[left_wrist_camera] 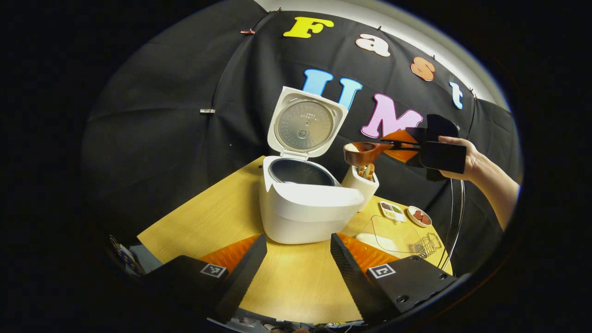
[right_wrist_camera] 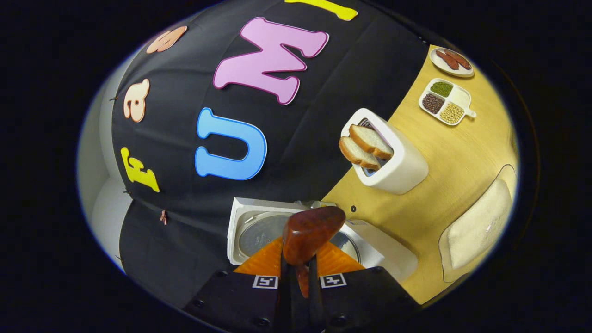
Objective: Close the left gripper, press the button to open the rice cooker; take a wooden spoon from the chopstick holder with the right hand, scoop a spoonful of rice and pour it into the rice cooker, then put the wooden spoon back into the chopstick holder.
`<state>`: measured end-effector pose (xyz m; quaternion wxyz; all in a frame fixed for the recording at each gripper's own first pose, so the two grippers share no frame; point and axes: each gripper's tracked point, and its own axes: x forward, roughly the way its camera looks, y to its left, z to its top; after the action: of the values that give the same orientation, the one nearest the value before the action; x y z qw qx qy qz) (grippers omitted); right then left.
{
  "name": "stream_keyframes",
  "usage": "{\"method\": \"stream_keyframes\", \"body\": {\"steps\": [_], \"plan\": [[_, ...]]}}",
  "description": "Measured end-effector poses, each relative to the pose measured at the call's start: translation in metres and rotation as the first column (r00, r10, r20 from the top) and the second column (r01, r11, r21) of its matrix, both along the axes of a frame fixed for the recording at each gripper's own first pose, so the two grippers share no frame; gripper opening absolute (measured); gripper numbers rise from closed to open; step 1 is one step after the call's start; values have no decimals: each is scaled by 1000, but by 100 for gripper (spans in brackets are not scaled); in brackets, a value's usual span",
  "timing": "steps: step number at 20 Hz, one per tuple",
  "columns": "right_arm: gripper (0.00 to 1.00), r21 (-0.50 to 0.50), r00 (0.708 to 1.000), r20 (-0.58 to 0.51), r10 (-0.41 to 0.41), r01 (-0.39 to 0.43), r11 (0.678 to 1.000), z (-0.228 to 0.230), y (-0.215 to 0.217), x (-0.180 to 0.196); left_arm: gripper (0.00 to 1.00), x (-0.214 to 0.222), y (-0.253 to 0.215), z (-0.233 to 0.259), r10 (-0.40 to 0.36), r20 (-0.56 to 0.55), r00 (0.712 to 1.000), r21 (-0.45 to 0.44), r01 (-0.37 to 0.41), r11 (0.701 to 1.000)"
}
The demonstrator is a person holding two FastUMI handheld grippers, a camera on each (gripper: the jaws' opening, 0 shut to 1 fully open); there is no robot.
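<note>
Gripping the wooden spoon (left_wrist_camera: 363,152) by its handle, right claw (left_wrist_camera: 393,145) is seen right of centre, above the chopstick holder (left_wrist_camera: 360,184); rice cooker (left_wrist_camera: 305,203) lid is raised; left claw (left_wrist_camera: 298,259) is held apart, empty.

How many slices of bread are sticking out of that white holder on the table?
2. In the right gripper view, the two bread slices stand side by side in the white holder: one nearer the table, the other nearer the booth wall. More could be hidden inside.
</note>
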<state>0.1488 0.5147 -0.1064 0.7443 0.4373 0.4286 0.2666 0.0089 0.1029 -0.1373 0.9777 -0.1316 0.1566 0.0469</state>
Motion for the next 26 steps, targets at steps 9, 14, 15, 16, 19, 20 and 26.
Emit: {"method": "stream_keyframes", "body": {"steps": [9, 14, 15, 16, 19, 20, 26], "plan": [[18, -189, 970, 221, 100, -58, 980, -24, 70, 0, 96, 8, 26, -2, 37, -10, 999, -30, -38, 999], [18, -333, 900, 392, 190, -54, 942, -42, 98, -3, 96, 13, 38, -6, 35, -16, 999, -45, -36, 998], [18, -356, 882, 419, 214, -57, 933, -46, 104, -5, 96, 13, 42, -4, 37, -15, 999, -37, -38, 999], [18, -378, 861, 449, 237, -57, 924, -49, 110, -5, 96, 15, 47, -2, 38, -11, 999, -29, -38, 999], [18, -426, 811, 507, 291, -58, 903, -56, 121, -7, 95, 15, 56, -1, 44, -11, 999, -10, -44, 999], [18, -436, 801, 517, 302, -57, 898, -57, 123, -7, 96, 16, 54, -1, 36, -12, 999, -6, -36, 999], [18, -518, 680, 609, 408, -49, 854, -49, 128, -16, 96, 12, 59, 3, -6, -12, 1000, 66, 6, 998]]}}
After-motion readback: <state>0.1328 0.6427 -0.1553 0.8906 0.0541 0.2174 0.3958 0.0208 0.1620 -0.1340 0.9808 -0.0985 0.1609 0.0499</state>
